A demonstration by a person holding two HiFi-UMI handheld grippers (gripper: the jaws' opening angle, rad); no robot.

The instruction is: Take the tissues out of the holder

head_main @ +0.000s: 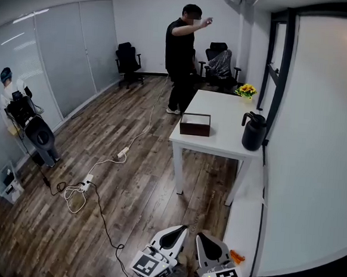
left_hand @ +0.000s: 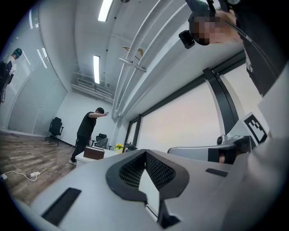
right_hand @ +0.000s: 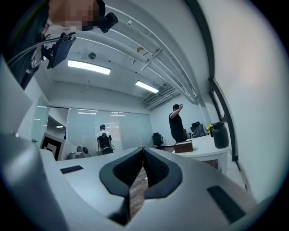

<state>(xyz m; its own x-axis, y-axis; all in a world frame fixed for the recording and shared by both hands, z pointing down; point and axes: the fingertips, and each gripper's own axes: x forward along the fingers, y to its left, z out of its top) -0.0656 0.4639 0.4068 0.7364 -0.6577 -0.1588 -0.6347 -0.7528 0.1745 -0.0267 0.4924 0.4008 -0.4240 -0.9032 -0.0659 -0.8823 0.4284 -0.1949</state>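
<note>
The tissue holder (head_main: 195, 124), a dark brown box, stands at the near left edge of a white table (head_main: 221, 143) across the room. It is too far off to make out any tissues in it. It shows small in the left gripper view (left_hand: 94, 153) and the right gripper view (right_hand: 184, 146). Both grippers are low at the bottom of the head view, far from the table, tilted upward. My left gripper (head_main: 181, 228) (left_hand: 145, 151) is shut with nothing between its pads. Beside it my right gripper (head_main: 200, 234) (right_hand: 143, 149) is also shut and empty.
A black kettle (head_main: 253, 131) and yellow flowers (head_main: 246, 90) stand on the table. A person in black (head_main: 181, 58) stands beyond it with an arm raised. Another person (head_main: 10, 86) is by the glass wall at left. Cables and power strips (head_main: 86, 185) lie on the wooden floor.
</note>
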